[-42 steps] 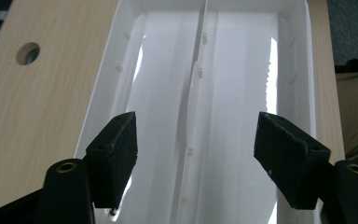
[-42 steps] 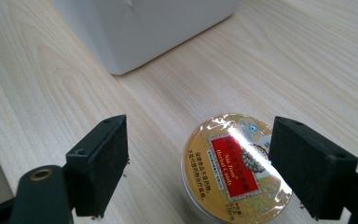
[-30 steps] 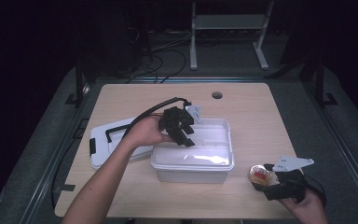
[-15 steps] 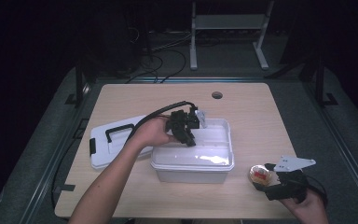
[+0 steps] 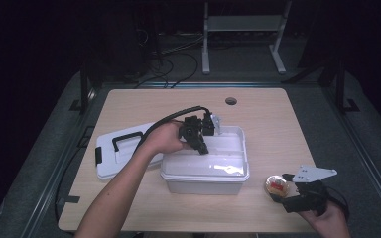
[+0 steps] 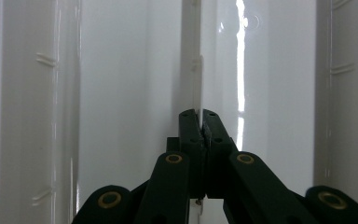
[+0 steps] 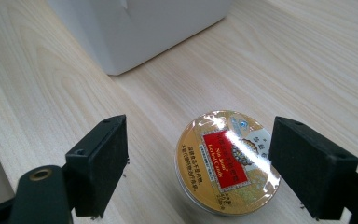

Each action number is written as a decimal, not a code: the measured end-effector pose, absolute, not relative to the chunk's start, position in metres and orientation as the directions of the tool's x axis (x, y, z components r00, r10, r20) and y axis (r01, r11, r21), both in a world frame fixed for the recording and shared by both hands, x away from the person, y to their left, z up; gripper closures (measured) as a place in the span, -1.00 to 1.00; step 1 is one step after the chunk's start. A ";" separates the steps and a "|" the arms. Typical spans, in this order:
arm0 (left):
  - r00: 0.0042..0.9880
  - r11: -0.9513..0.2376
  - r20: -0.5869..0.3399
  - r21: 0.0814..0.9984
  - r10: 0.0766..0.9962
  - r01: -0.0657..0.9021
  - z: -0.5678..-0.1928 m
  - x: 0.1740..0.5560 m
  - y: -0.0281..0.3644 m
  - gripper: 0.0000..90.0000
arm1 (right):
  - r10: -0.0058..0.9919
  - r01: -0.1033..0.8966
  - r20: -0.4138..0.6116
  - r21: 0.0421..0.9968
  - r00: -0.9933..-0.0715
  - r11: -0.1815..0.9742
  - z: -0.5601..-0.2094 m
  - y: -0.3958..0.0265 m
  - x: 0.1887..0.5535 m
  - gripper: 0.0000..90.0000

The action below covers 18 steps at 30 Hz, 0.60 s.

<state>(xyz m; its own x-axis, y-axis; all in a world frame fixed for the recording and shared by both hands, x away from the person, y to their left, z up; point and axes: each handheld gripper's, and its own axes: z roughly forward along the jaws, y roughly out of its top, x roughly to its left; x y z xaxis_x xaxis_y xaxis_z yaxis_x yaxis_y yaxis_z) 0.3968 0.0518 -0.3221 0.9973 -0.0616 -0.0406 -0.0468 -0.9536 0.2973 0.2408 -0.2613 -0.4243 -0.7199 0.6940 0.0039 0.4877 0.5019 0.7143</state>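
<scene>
The left tool (image 5: 204, 140) hangs over the far left corner of the white box (image 5: 206, 173), which sits in the middle of the desk (image 5: 273, 124). In the left gripper view its jaws have just been closing and now stand pressed together on a thin upright white divider (image 6: 192, 56) inside the box, the strip running straight away from the tips between them. The box lid (image 5: 119, 153) lies flat on the desk just left of the box.

The right tool (image 5: 290, 191) rests at the near right corner of the desk with its jaws spread wide. The round tin (image 7: 227, 161), gold with a red label, lies flat on the desk between the two pads, just ahead of them and touching neither. It sits near the box's near right corner, apart from it.

The right hand is by far the nearer to the tin. To go in, the tin would have to travel left and far, up over the box's near wall.
</scene>
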 end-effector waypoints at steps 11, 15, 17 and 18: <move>0.997 -0.942 -0.022 0.329 -0.071 -0.060 -0.304 0.393 0.054 0.98 | 0.694 0.487 0.002 0.714 -0.720 0.503 -0.425 -0.261 0.242 -0.58; 0.998 -0.916 0.007 0.396 -0.064 -0.062 -0.277 0.385 0.071 0.98 | 0.697 0.490 0.006 0.715 -0.717 0.498 -0.425 -0.261 0.242 -0.58; 0.998 -0.914 0.021 0.400 -0.062 -0.065 -0.271 0.383 0.077 0.98 | 0.698 0.491 0.007 0.716 -0.716 0.497 -0.425 -0.262 0.241 -0.58; 0.998 -0.905 0.037 0.423 -0.041 -0.053 -0.262 0.378 0.093 0.98 | 0.700 0.490 0.004 0.717 -0.714 0.496 -0.425 -0.262 0.241 -0.58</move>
